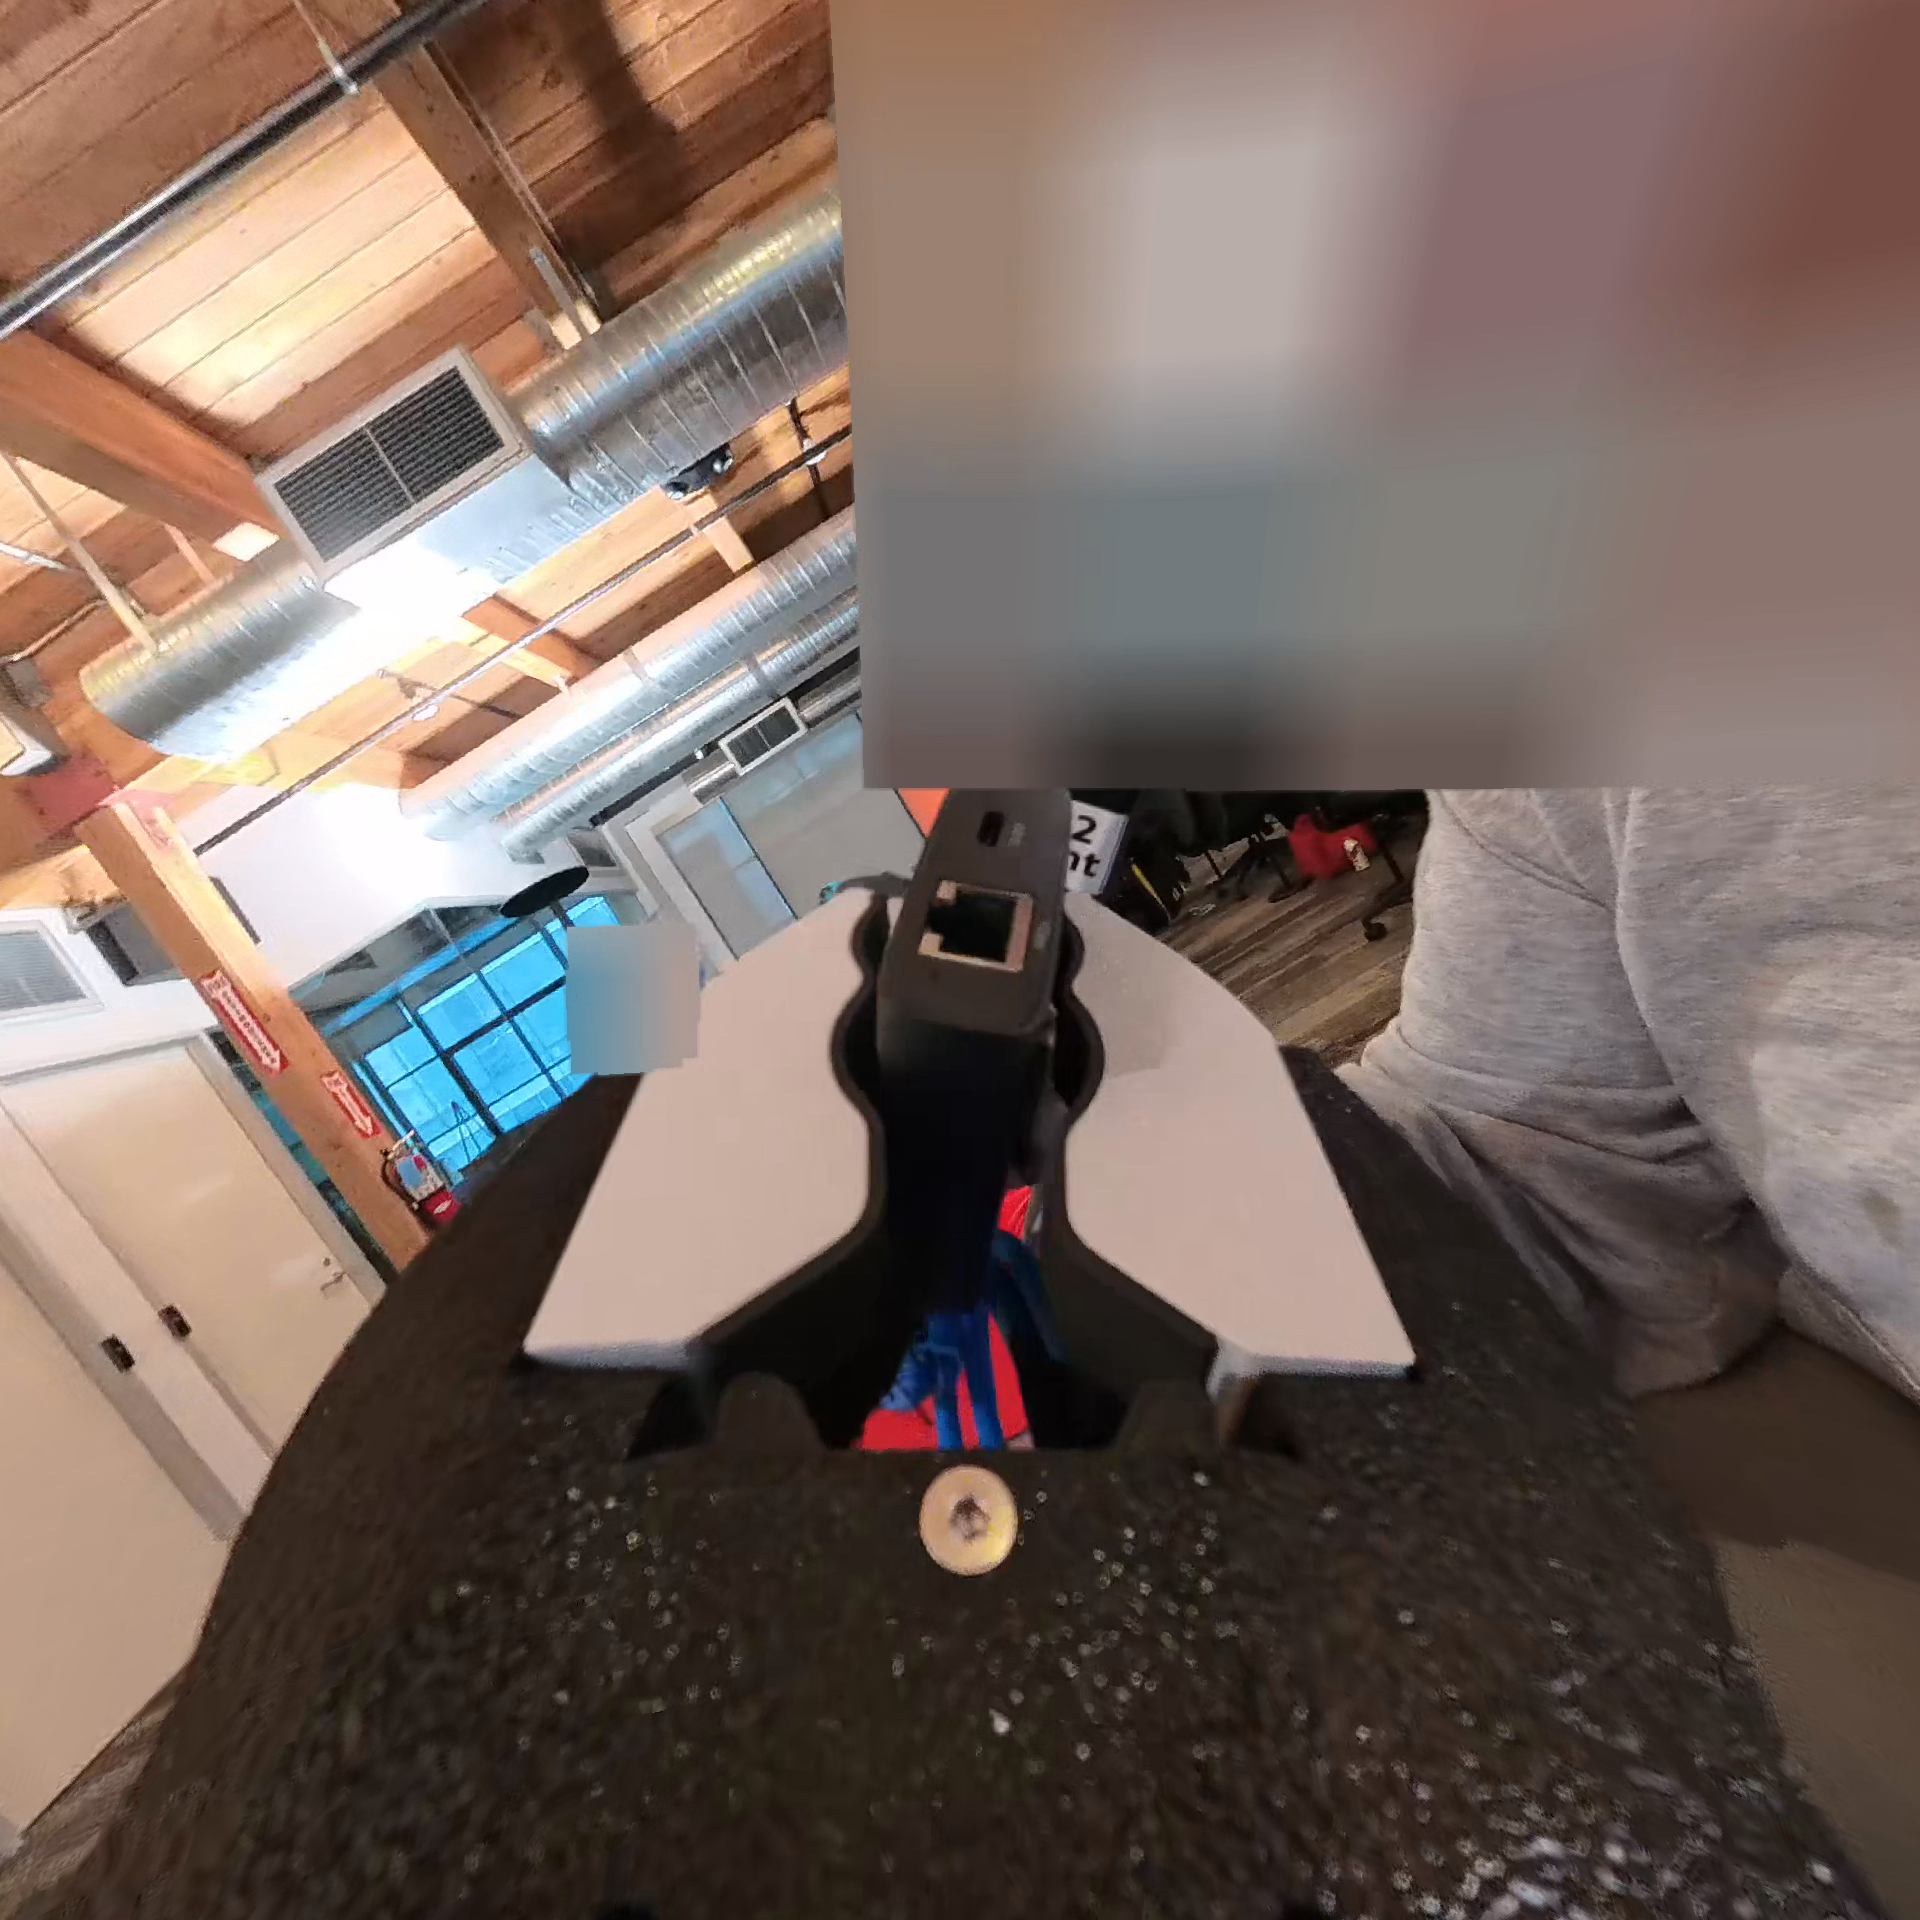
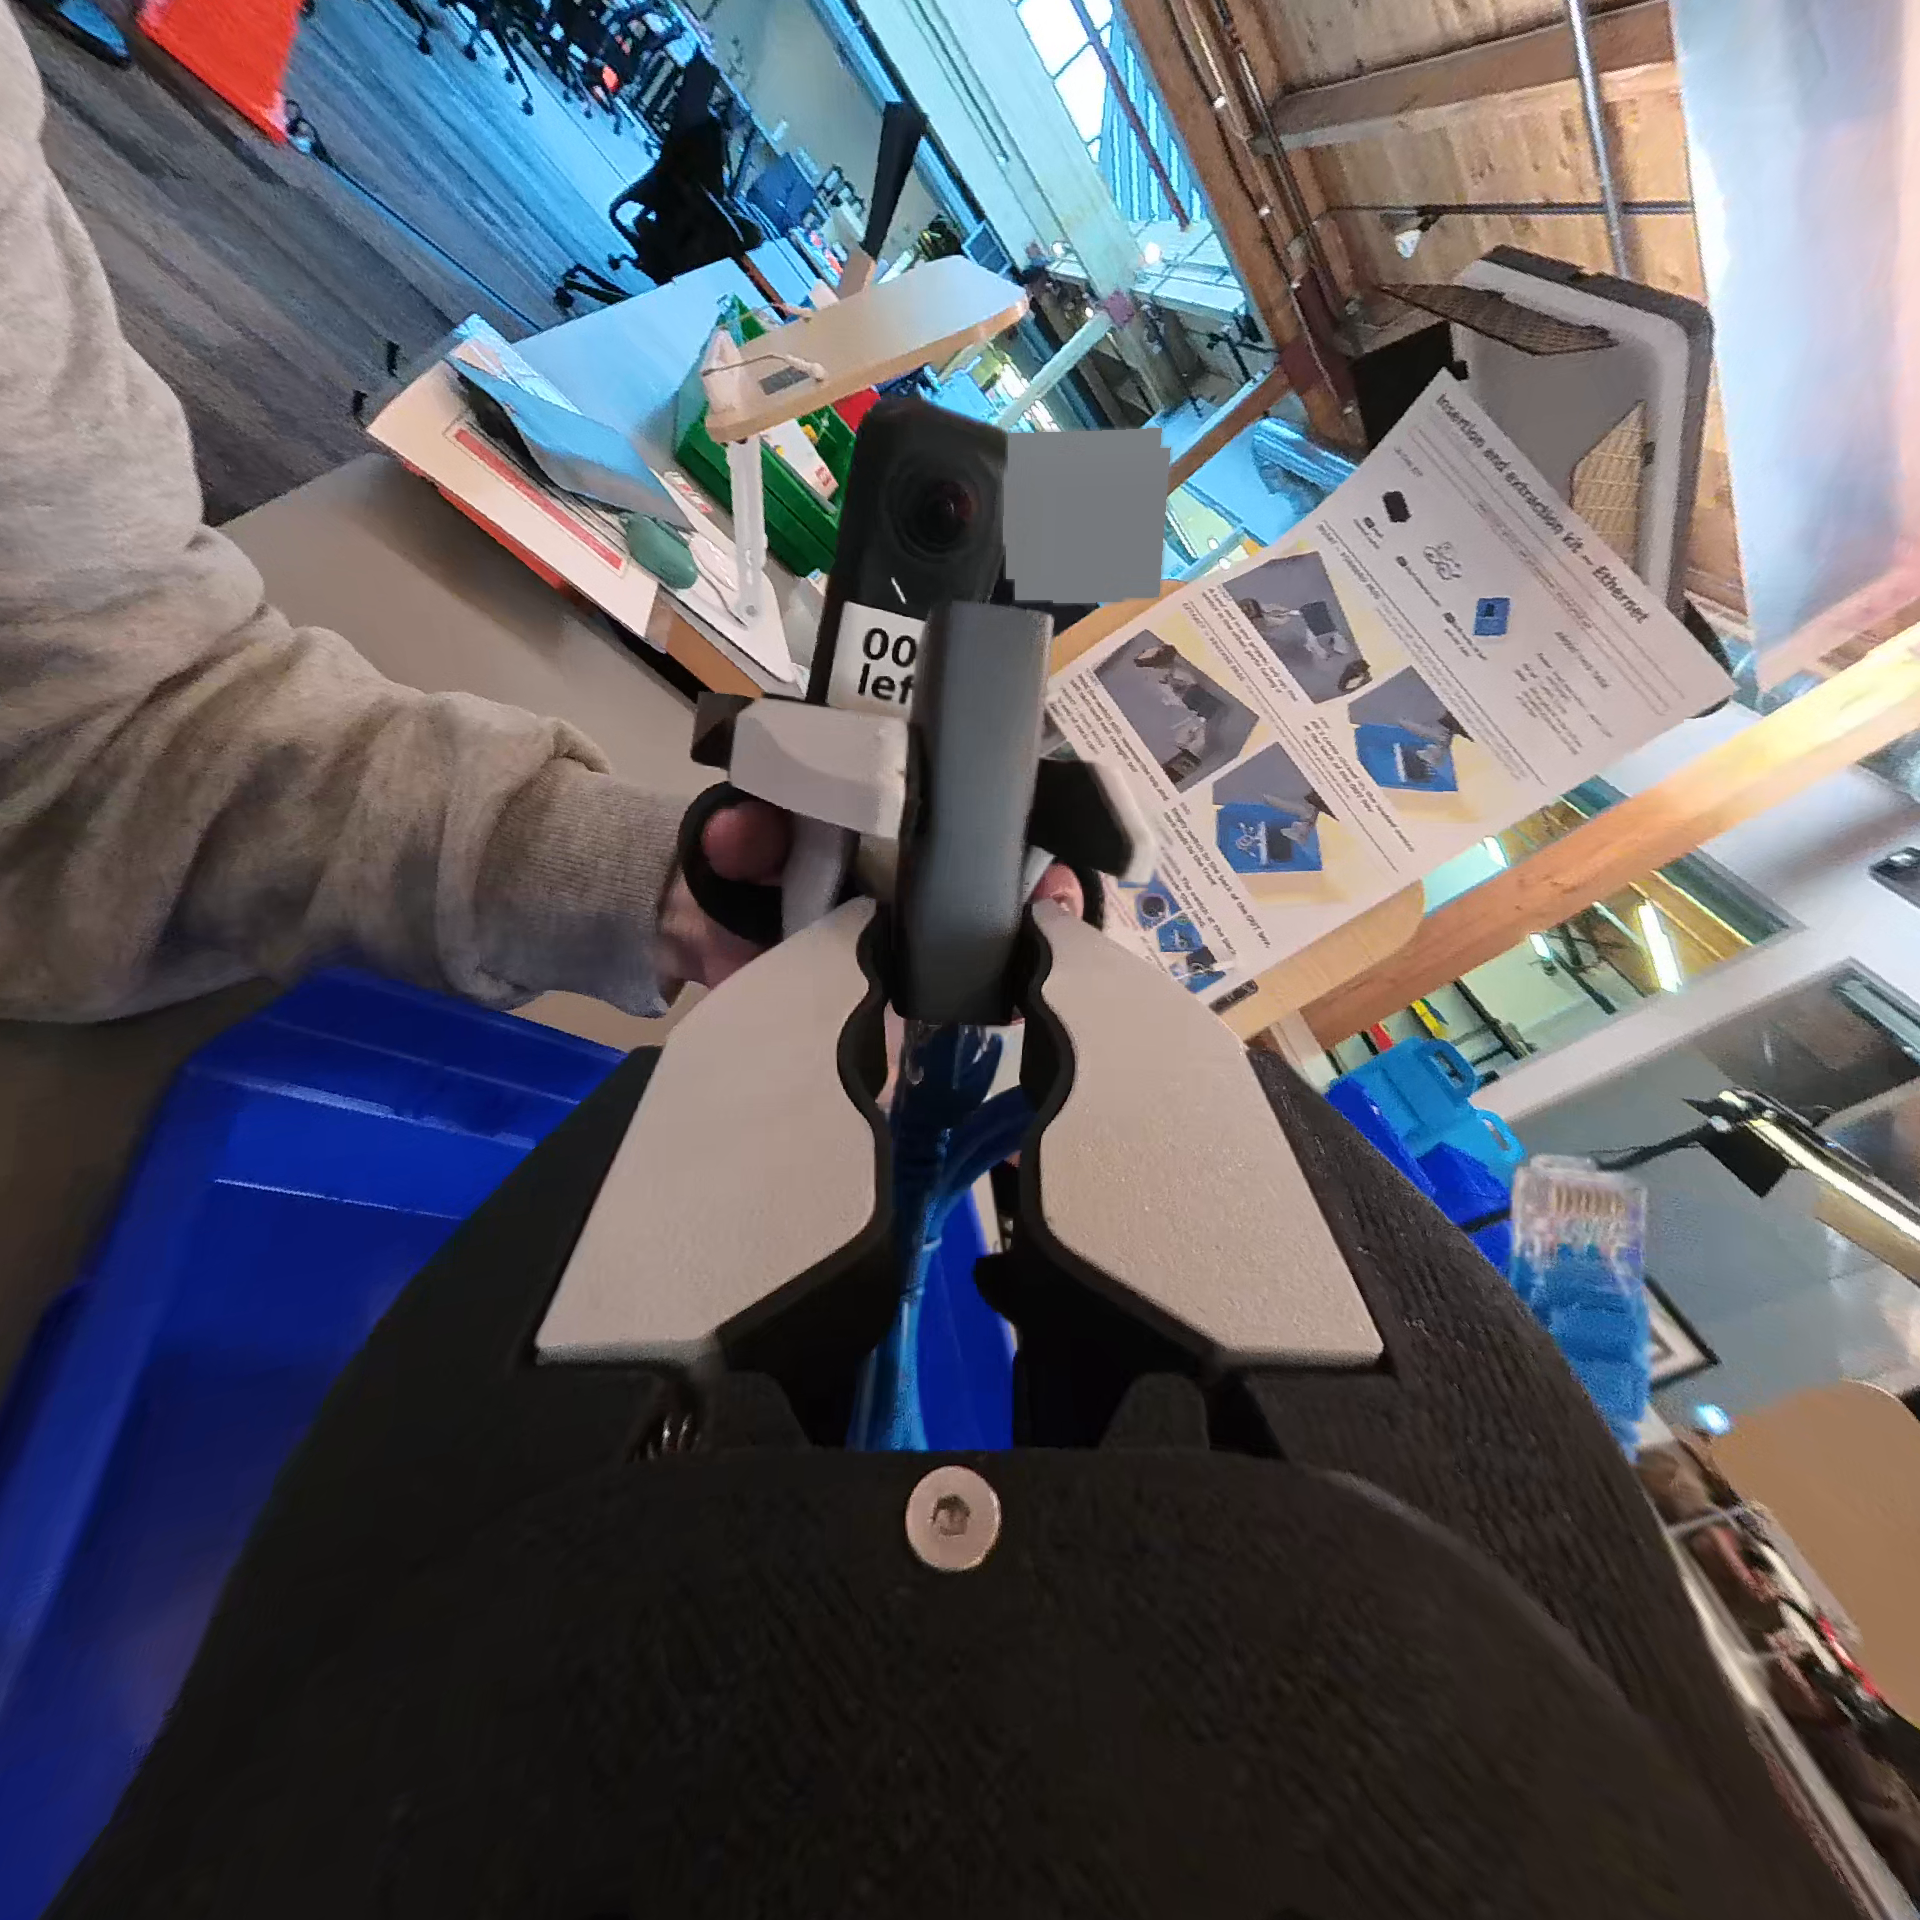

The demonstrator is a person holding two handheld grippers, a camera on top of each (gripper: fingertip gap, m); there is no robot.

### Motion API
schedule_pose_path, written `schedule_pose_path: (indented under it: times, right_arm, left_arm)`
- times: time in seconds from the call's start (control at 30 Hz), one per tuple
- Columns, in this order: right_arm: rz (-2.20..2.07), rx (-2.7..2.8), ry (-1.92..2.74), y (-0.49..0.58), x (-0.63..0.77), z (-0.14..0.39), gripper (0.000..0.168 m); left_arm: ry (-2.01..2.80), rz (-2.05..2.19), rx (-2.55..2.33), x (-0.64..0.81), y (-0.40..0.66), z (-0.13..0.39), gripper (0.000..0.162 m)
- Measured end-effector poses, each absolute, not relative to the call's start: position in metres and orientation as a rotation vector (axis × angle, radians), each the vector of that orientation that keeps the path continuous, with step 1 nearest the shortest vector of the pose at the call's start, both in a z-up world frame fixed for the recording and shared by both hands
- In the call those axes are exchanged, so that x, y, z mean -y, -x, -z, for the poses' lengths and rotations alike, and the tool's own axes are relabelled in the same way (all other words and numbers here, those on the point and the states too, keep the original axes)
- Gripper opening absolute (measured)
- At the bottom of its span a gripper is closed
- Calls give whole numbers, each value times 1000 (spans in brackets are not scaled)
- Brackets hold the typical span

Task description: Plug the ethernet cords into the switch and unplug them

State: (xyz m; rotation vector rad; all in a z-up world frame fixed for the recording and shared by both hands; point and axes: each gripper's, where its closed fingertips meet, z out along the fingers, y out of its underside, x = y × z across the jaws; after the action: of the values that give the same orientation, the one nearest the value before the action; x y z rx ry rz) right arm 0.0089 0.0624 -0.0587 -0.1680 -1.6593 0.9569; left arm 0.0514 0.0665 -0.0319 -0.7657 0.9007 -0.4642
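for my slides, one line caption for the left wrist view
Left hand-held gripper shut on a dark adapter, its empty network port facing the camera.

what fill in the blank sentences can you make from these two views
The left gripper is shut on a dark device, under a ceiling of ___ planks.
The cable running up between the fingers of the right gripper is ___.
The person's sleeve is ___.
Missing words: wooden; blue; grey.
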Motion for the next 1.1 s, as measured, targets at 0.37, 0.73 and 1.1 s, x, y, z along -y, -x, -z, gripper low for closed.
schedule_pose_path:
  times: [0.37, 0.73, 1.1]
  right_arm:
    - [-810, 1718, 373, -13, -73, 60, 38]
    - [-620, 1759, 380, 1, -56, 74, 35]
    - [-564, 1751, 343, 9, -42, 79, 39]
  left_arm:
    - [683, 538, -962, -46, -37, 30, 22]
    - [628, 548, -993, -32, -36, 25, 22]
    - [554, 538, -1070, -10, -58, 17, 21]
